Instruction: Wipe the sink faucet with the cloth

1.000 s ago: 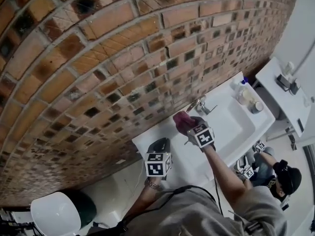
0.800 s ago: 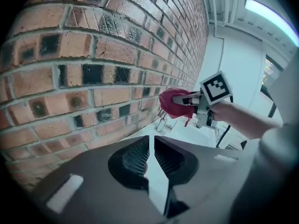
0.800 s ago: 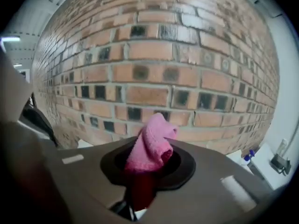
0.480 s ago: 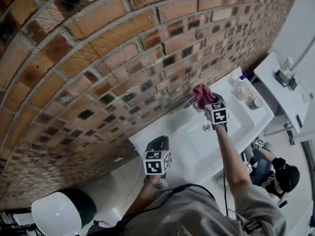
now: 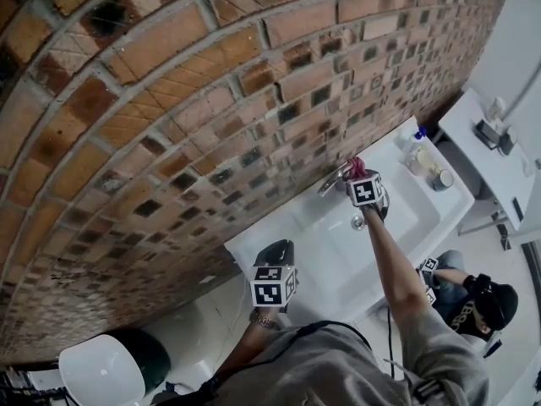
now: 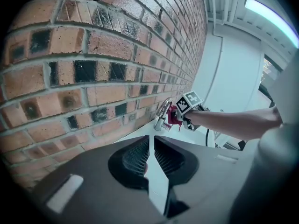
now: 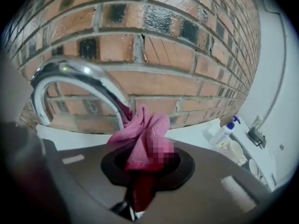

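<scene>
A chrome faucet (image 5: 334, 180) rises from the back rim of the white sink (image 5: 406, 227), against the brick wall. My right gripper (image 5: 362, 183) is shut on a pink cloth (image 5: 356, 168) and holds it against the faucet's curved spout (image 7: 79, 76). In the right gripper view the cloth (image 7: 145, 134) bunches out of the jaws (image 7: 140, 171) and touches the spout's underside. My left gripper (image 5: 272, 282) hangs over the sink's left end, shut and holding nothing (image 6: 149, 141). Its camera sees the faucet (image 6: 162, 118) and the cloth (image 6: 174, 117) farther along the wall.
A pump bottle with a blue top (image 5: 414, 155) and a jar (image 5: 439, 182) stand on the sink's right corner. The drain (image 5: 358, 222) lies below the faucet. A person (image 5: 478, 303) crouches at the lower right. A white shelf (image 5: 486, 150) stands at the right and a white bin (image 5: 101, 370) at the lower left.
My right gripper has carried the cloth from above the sink's left part up and right to the faucet, and it now presses on the spout. The left gripper has hardly moved.
</scene>
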